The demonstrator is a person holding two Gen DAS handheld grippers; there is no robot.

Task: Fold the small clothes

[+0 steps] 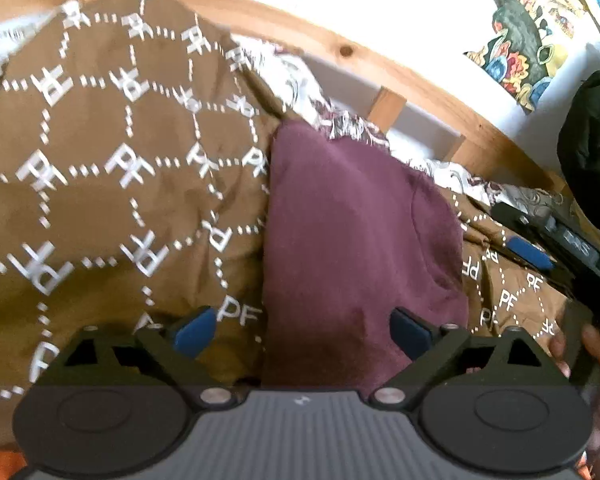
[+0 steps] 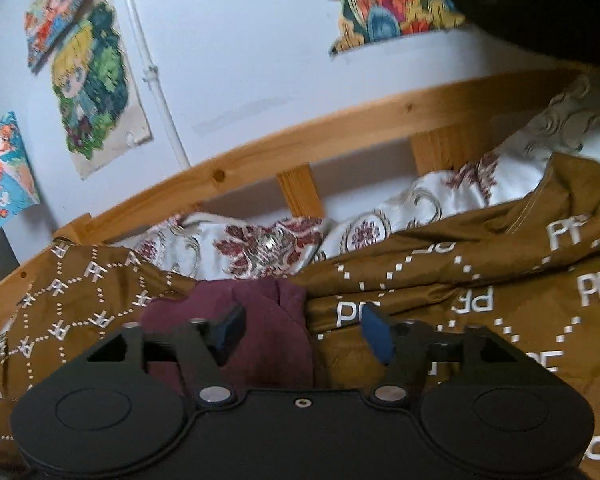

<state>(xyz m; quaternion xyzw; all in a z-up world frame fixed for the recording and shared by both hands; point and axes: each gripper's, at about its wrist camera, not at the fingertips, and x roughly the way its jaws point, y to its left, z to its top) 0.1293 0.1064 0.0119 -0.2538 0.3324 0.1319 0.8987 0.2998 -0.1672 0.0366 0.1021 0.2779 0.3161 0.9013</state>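
The left tool [image 1: 302, 330] is standing wide, gripping nothing, with the maroon garment [image 1: 356, 240] lying just ahead of it on the brown blanket [image 1: 112, 200]. The right tool [image 2: 304, 334] is likewise spread, empty, the garment sitting ahead-left of it.

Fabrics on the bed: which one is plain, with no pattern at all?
The maroon garment, lying in front of both wrist cameras. The brown cover under it carries white PF letters and dotted lines, and the white bedding behind has dark red floral medallions.
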